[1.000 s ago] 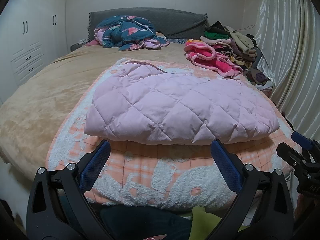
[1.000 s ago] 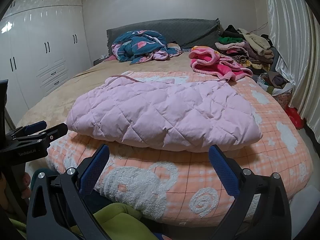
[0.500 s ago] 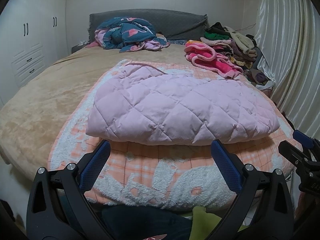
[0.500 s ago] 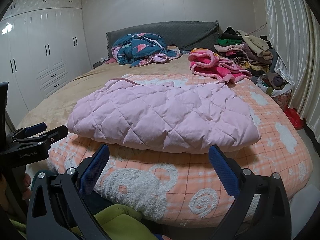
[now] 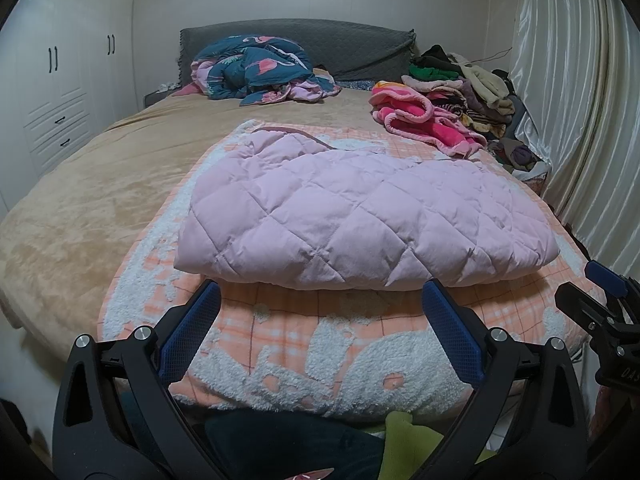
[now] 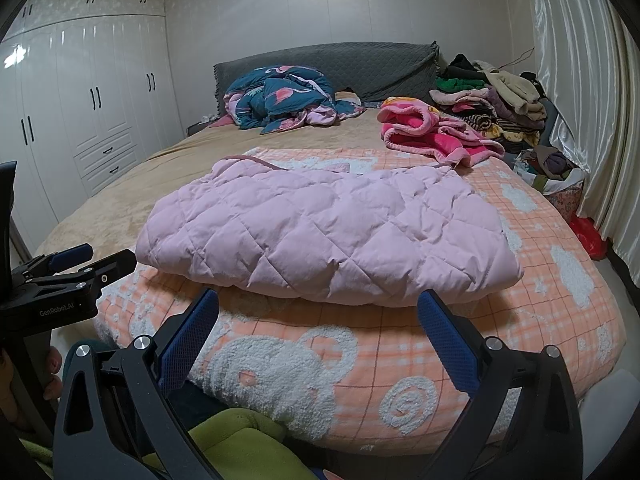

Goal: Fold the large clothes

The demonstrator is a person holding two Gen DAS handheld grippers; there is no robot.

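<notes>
The pink quilted jacket [image 5: 360, 216] lies folded into a thick, wide bundle on the orange-and-white blanket [image 5: 320, 344] at the near end of the bed [image 5: 80, 200]; its underside and whatever layers are tucked inside the fold are hidden, and only a thin darker trim shows at its far left corner. The near edge of the blanket drops out of sight behind the gripper bodies, where dark and yellow-green cloth at the bottom of both views is cut off and hard to identify. Far back, a crumpled blue flamingo-print quilt [image 5: 260, 68] sits against the grey headboard [image 5: 340, 44], and a bright pink fleece garment [image 6: 432, 132] lies beside a heap of mixed clothes [image 6: 492, 100] whose separate pieces cannot be told apart; the pile's right side runs behind the pale curtain [image 6: 580, 100]. White wardrobes [image 6: 80, 120] fill the left wall. The left gripper [image 5: 320, 300] is held low and level just short of the jacket's near edge, its blue-padded fingers [image 5: 192, 328] spread wide with nothing between them and not touching the cloth. The right gripper [image 6: 318, 308] hangs in the same pose a little to the right, its fingers [image 6: 448, 344] likewise wide apart and empty. Each gripper shows at the edge of the other's view, cropped by the frame.
</notes>
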